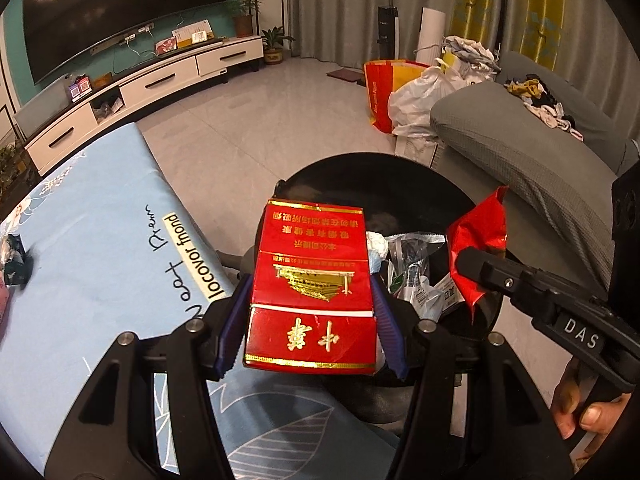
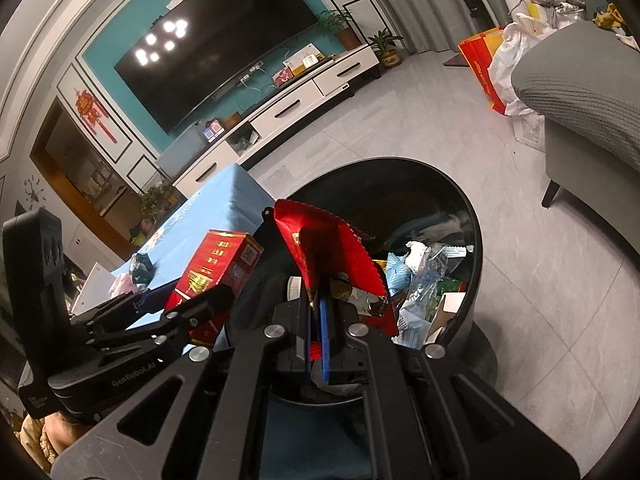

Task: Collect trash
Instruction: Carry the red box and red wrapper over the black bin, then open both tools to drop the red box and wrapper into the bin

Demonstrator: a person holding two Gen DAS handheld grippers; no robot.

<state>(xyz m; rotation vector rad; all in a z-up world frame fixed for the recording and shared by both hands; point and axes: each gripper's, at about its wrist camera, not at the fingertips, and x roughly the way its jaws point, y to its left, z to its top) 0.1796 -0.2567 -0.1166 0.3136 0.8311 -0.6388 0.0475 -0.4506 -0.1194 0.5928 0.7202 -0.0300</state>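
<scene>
My left gripper [image 1: 310,344] is shut on a red cigarette pack [image 1: 312,288] with gold print, its blue pads pressing both sides. The pack hangs over the near rim of a round black trash bin [image 1: 404,168] that holds several wrappers and tissues. In the right wrist view my right gripper [image 2: 318,344] is shut on a crumpled red foil wrapper [image 2: 332,256], held above the same bin [image 2: 400,168]. The left gripper [image 2: 188,300] with its red pack [image 2: 218,268] shows at the left there. The right gripper's finger and wrapper [image 1: 478,240] enter the left wrist view from the right.
A table under a light blue cloth [image 1: 88,264] lies left of the bin, with a small dark wrapper [image 1: 16,260] on it. A grey sofa [image 1: 532,152] stands to the right. Bags [image 1: 404,96] sit on the tiled floor behind. A white TV cabinet [image 1: 140,92] lines the far wall.
</scene>
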